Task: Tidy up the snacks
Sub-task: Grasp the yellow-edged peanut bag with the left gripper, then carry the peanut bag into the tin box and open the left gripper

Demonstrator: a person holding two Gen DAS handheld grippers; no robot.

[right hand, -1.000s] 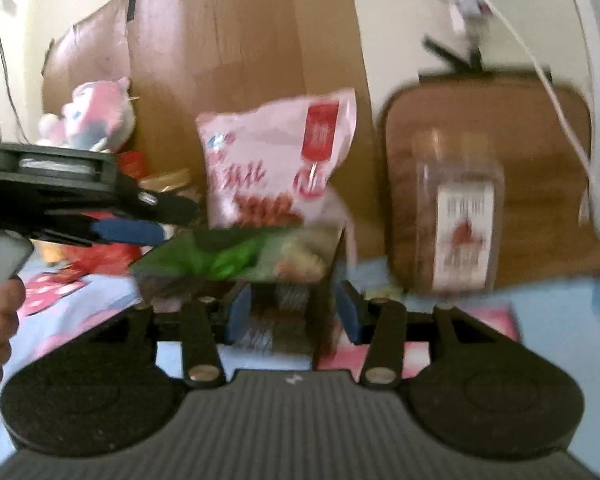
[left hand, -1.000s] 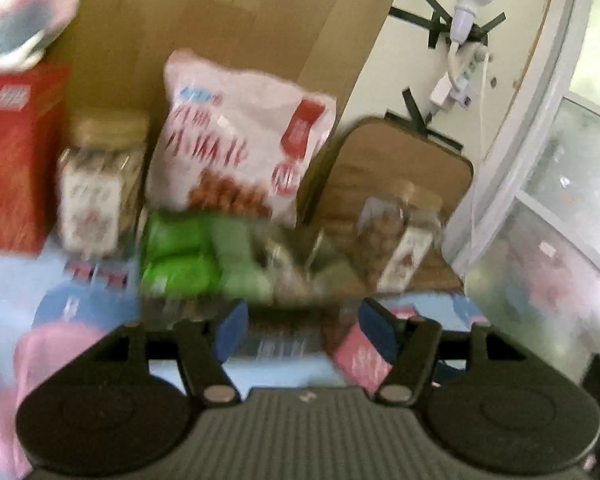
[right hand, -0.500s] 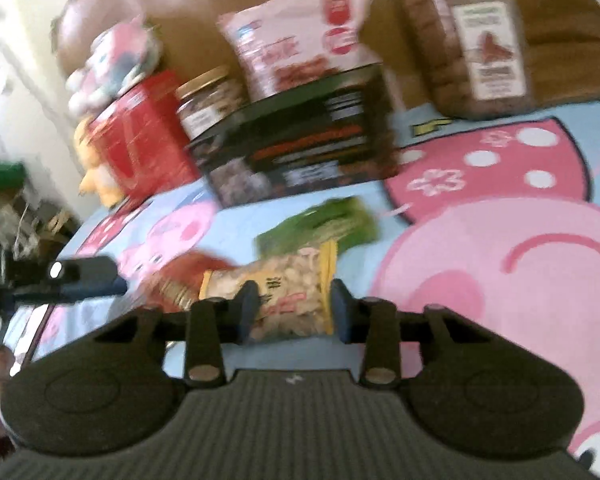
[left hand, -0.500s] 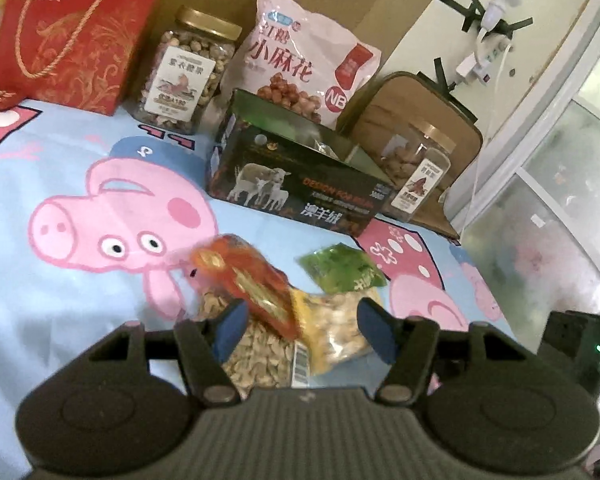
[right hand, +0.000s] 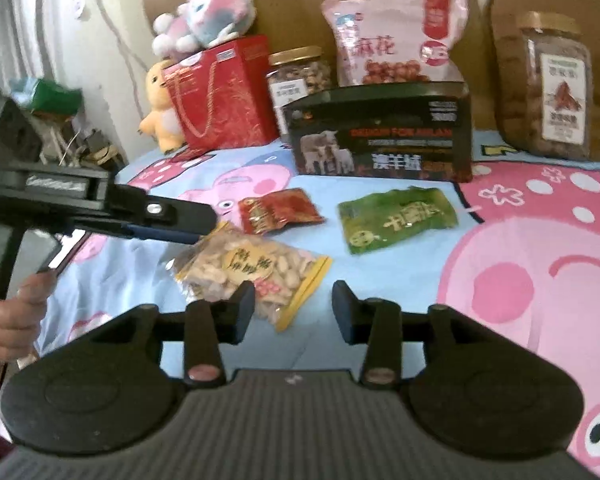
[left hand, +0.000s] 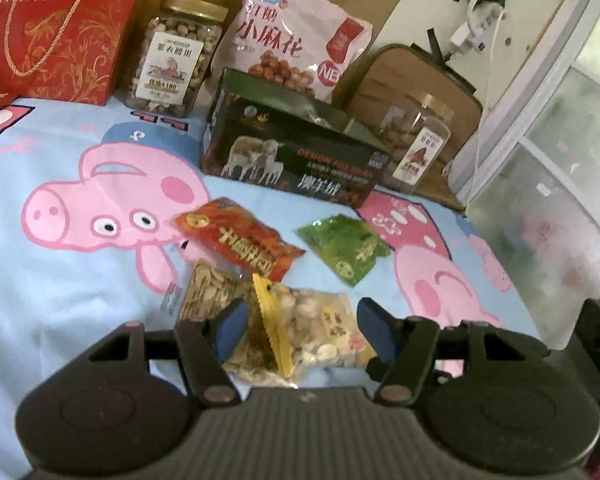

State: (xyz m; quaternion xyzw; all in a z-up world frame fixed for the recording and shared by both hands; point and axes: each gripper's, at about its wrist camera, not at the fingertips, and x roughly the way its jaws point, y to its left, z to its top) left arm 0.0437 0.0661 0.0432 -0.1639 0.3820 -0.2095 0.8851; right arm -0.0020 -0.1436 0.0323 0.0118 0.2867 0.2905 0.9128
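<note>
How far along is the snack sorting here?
Barely begun. Nothing held: the left gripper stands open around the peanut packet; the right gripper is opening, empty. The red packet, green packet and peanuts lie loose before the dark box.

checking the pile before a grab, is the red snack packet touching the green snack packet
Apart. The right wrist view shows a strip of blue cloth between the red snack packet and the green snack packet; the left wrist view shows the same gap.
</note>
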